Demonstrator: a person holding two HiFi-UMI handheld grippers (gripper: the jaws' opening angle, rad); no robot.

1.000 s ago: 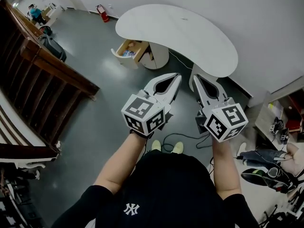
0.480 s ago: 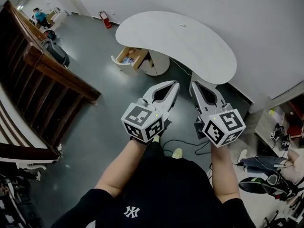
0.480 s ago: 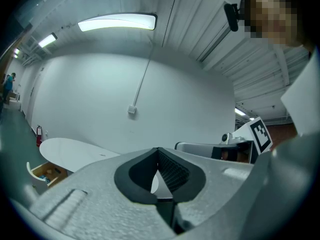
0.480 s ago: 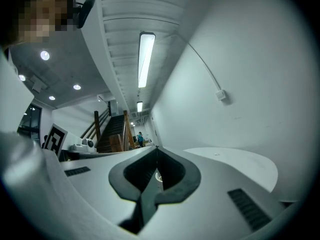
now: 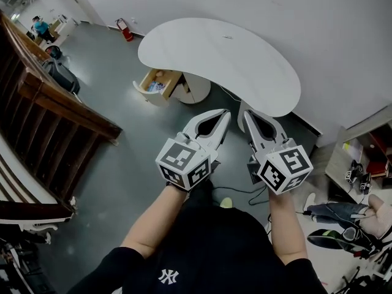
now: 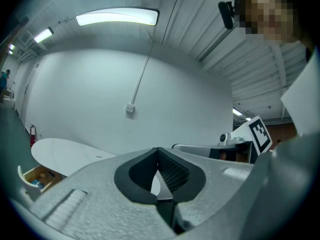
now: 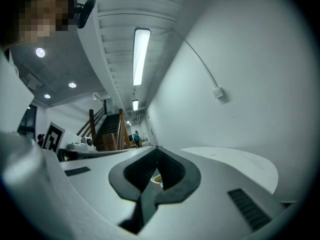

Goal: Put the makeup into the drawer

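An open wooden drawer (image 5: 158, 83) sticks out from under the left end of a white curved table (image 5: 220, 60). It holds small coloured items, too small to tell apart. No makeup shows on the tabletop. My left gripper (image 5: 226, 111) and right gripper (image 5: 245, 113) are held side by side in the air above the floor, short of the table. Both are shut with nothing between the jaws. The left gripper view has its shut tips (image 6: 158, 149) in front of the table (image 6: 60, 151) and the drawer (image 6: 34, 177). The right gripper (image 7: 157, 148) points at the table (image 7: 235, 161) too.
A dark wooden stair railing (image 5: 55, 112) runs along the left. A black cable (image 5: 236, 188) lies on the grey floor by the person's feet. Shelves and clutter (image 5: 355, 170) stand at the right. A red extinguisher (image 5: 124, 29) and a distant person (image 5: 40, 26) are at the back.
The table and drawer have drifted left and slightly lower in the head view while the person steps. Both grippers stay shut and side by side.
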